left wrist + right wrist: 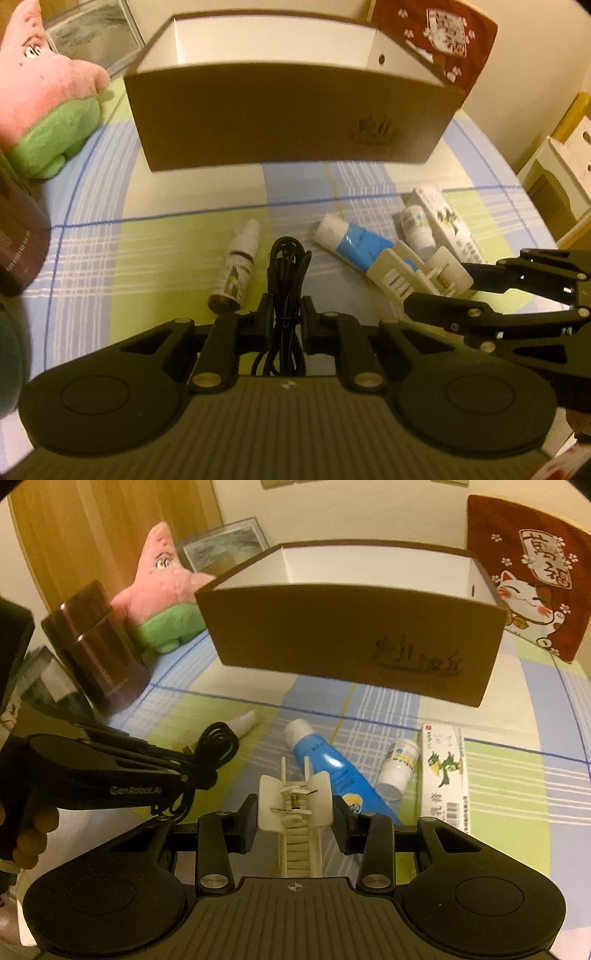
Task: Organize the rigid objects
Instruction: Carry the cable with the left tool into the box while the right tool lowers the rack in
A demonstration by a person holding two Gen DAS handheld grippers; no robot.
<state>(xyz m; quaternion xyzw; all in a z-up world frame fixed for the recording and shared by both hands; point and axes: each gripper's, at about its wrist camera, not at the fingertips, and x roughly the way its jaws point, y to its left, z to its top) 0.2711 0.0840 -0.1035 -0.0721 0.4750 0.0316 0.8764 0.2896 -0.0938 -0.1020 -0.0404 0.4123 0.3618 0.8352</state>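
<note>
My left gripper (286, 314) is shut on a coiled black cable (288, 258), held just above the checked cloth. From the right wrist view the same left gripper (199, 771) and cable (218, 744) show at the left. My right gripper (295, 821) is shut on a white plastic clip (295, 801), which rests low over the cloth; it also shows in the left wrist view as the right gripper (443, 288) on the clip (413, 273). An open brown box (288, 110) with a white inside stands behind both.
On the cloth lie a small dropper bottle (236, 273), a blue tube (332, 771), a white pill bottle (399, 768) and a white carton (443, 771). A pink star plush (162, 579) and a dark canister (99, 646) stand at the left. A red cat cloth (528, 576) hangs behind the box.
</note>
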